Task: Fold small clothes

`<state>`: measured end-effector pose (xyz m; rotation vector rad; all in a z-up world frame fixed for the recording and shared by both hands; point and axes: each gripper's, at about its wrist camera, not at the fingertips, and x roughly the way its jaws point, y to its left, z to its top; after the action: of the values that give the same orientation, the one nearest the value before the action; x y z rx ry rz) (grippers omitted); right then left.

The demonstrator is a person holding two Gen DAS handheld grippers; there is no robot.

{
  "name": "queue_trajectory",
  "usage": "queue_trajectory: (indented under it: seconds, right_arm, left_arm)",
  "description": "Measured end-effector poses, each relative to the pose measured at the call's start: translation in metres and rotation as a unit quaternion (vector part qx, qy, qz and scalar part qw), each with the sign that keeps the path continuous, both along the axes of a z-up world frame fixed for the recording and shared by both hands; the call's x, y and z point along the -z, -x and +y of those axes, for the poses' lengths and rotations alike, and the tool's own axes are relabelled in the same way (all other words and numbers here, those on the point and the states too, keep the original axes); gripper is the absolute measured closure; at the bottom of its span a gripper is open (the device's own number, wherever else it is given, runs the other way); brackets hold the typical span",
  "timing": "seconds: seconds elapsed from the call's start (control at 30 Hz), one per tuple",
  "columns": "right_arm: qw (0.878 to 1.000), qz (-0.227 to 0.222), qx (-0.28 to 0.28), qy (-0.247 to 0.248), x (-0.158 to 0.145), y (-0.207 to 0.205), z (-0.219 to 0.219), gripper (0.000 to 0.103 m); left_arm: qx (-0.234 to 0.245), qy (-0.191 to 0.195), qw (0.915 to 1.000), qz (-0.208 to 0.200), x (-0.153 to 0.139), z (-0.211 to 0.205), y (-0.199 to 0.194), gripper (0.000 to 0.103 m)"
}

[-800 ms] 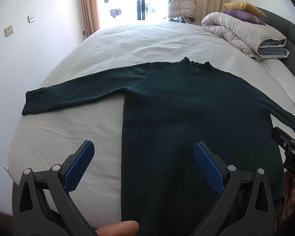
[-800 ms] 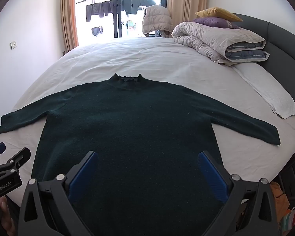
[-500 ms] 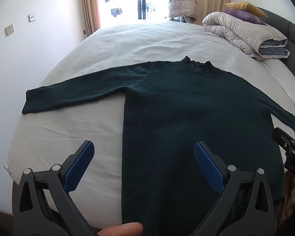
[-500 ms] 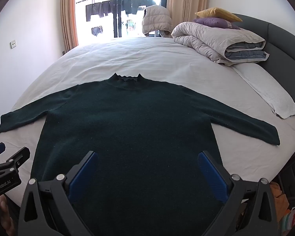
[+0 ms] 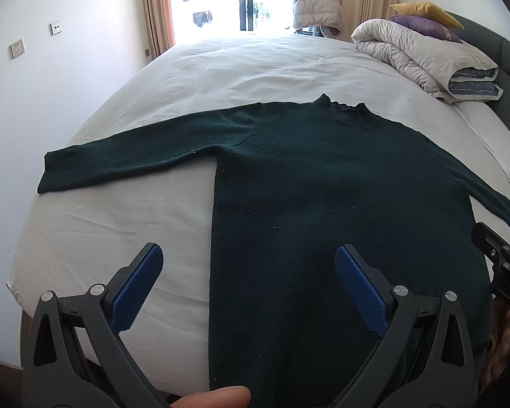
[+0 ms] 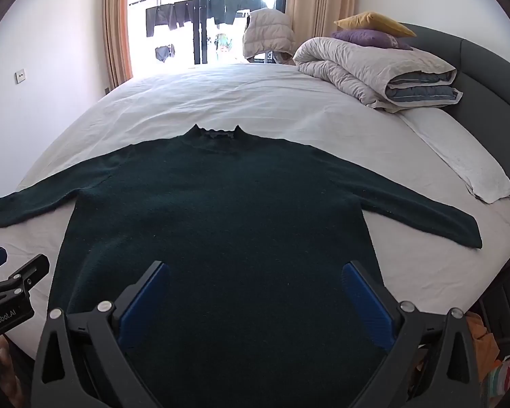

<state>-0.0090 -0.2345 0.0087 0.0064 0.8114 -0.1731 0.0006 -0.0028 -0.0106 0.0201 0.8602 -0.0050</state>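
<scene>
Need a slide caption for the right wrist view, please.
Open right gripper poised over a dark green sweater spread flat, sleeves out, on a white bed.

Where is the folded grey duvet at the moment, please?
In the right wrist view, the folded grey duvet lies at the bed's far right, against the dark headboard, under a purple pillow and a yellow pillow, beyond the dark green sweater.

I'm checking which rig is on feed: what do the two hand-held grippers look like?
Both match: the left hand-held gripper and the right hand-held gripper have black plastic triangular-framed fingers with silver bolts and ribbed blue pads. The left one's side reads "GenRobot.AI" in white. No cables or sleeves show.
</scene>
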Motion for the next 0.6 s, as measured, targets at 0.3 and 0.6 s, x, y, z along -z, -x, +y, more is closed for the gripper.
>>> queue_trajectory:
  seconds: [0.3,0.6]
  right_arm:
    - [1.000,0.002,0.001,0.001,0.0047,-0.0014,-0.0001,0.000]
    - [1.000,0.005,0.000,0.001,0.0063,0.0010,0.0000,0.000]
  left_arm:
    - [-0.002,0.000,1.0000,-0.002,0.0017,-0.0011,0.0014,0.000]
    - [-0.001,0.001,1.0000,-0.002,0.0016,0.0006,0.0017,0.000]
